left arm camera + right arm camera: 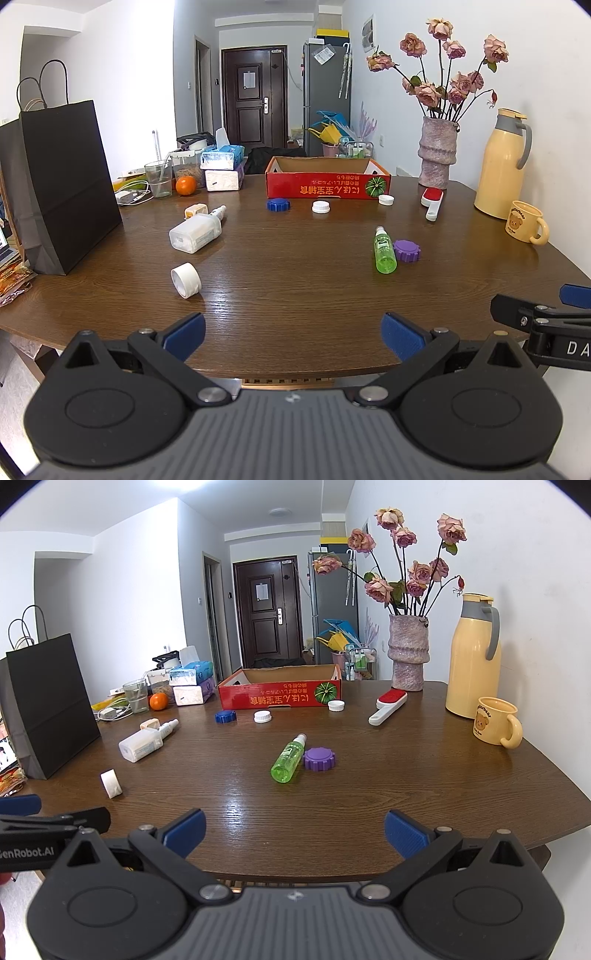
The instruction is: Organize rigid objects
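Lying flat: translucent green bottle [289, 757], ridged purple cap [319, 758].

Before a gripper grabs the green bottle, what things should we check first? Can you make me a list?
1. Right gripper open: ok.
2. Left gripper open and holding nothing: ok.
3. Green bottle lying flat, in plain sight: ok.
4. Room around it: not ok, the purple cap sits right against it.
5. Red box open on top: ok.
6. Space inside the box: cannot tell.
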`<state>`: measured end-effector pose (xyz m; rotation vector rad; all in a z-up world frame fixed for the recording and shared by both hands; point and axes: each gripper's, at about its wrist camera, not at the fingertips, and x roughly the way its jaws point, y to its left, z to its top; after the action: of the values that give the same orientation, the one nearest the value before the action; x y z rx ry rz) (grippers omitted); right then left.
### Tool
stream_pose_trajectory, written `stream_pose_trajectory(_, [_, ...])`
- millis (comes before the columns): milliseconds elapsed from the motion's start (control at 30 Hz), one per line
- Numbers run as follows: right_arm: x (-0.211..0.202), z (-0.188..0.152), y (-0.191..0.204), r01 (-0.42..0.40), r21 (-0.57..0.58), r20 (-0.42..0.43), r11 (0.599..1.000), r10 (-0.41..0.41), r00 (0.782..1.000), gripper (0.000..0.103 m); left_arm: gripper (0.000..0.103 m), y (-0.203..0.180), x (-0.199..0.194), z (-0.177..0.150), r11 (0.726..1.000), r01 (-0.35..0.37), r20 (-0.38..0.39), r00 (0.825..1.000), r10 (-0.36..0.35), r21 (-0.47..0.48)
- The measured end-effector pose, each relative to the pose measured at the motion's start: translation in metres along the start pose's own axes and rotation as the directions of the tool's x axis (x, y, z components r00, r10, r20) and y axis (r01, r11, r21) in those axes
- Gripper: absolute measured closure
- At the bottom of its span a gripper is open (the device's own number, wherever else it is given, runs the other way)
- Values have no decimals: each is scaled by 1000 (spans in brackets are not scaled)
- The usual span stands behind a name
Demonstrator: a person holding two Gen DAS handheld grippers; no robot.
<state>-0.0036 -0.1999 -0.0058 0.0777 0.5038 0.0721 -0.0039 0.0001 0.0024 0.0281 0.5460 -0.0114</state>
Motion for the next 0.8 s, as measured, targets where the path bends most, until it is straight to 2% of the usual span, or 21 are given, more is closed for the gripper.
stream_pose_trajectory(800, [0, -1, 0, -1, -2, -3, 1000, 1, 1000, 0, 0, 2, 6, 0, 1000, -3, -1, 1000, 3, -2])
